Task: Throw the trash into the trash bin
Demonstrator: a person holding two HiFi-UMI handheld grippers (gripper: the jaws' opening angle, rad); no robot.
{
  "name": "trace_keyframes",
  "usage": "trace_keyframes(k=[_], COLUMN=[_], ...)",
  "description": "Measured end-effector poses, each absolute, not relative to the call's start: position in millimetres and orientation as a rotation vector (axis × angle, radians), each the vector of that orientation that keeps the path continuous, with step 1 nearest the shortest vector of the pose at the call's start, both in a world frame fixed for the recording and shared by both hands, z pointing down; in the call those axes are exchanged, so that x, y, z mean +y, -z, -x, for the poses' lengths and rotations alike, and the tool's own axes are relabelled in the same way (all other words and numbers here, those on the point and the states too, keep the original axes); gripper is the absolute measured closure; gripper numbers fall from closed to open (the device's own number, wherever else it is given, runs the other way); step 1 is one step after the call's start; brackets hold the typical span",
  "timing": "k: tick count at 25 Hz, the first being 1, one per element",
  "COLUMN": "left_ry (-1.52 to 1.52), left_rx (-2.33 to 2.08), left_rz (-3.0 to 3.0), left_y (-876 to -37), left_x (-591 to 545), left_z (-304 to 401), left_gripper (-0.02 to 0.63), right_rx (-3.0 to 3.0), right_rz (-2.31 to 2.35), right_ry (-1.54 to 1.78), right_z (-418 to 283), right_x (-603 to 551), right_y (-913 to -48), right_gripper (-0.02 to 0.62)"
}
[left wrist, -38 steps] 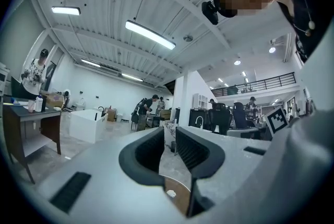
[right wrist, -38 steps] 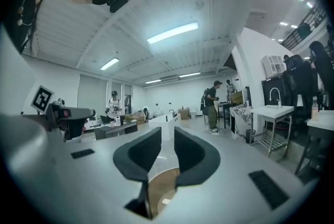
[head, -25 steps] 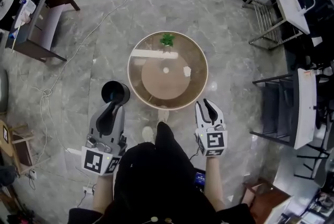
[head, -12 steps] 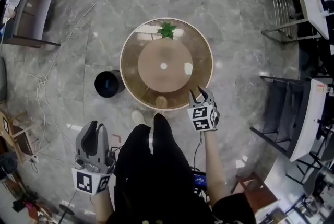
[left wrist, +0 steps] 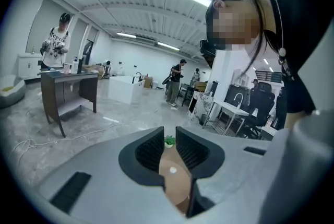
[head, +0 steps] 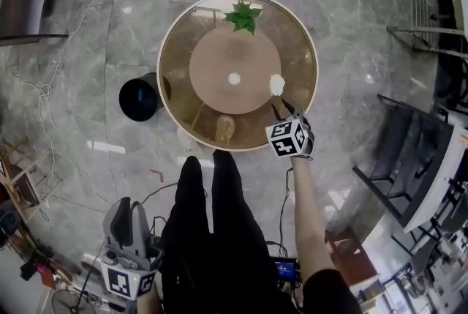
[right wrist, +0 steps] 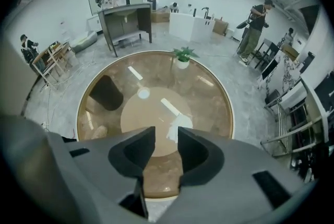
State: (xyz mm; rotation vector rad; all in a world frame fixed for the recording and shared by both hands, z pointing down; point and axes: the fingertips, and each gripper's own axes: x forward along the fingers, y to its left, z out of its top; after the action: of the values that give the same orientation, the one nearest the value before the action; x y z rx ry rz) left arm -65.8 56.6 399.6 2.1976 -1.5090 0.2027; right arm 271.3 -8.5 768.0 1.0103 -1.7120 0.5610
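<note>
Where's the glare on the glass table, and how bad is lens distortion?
Head view: little glare on the glass table, room edges bowed. Right gripper view: ceiling-light streaks reflected on that table, strong fisheye, black corners. Left gripper view: black corners, mosaic patch over a face.

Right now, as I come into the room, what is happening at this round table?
A person stands at the round glass table, a gripper in each hand. The right gripper points down at white crumpled trash on the table; its jaws are closing, the trash just ahead of them, not yet gripped. The left gripper hangs low by the person's leg, open and empty. The black trash bin stands on the floor beside the table.
</note>
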Motion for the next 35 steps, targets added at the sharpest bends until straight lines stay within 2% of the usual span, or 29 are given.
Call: trace_keyframes(k=[13, 18, 20, 28, 35], left_ry=[-0.246, -0.228, -0.217, -0.139, -0.061], left_rx=[-1.442, -1.464, -1.476, -1.573, -1.735], left_rz=[-2.017, -1.996, -1.988, -1.924, -1.796], left_y=[-459, -462, -461, -451, -447], left_x=[72, 73, 74, 82, 107], left_z=[75, 83, 88, 119, 172], left_gripper=[0.534, 0.534, 0.534, 0.534, 0.534], right_rx=[-1.566, -1.542, -1.561, -1.686, -1.812], right_rz=[-0.937, -0.967, -0.979, -0.959, -0.830], right_ry=[-0.596, -0.508, -0.473, -0.337, -0.240], right_z=[-289, -291, -284, -214, -101], right_x=[-22, -30, -35, -70, -97], right_y=[-858, -848, -835, -782, -770], right_gripper=[0.451, 0.562, 0.566, 0.569, 0.569])
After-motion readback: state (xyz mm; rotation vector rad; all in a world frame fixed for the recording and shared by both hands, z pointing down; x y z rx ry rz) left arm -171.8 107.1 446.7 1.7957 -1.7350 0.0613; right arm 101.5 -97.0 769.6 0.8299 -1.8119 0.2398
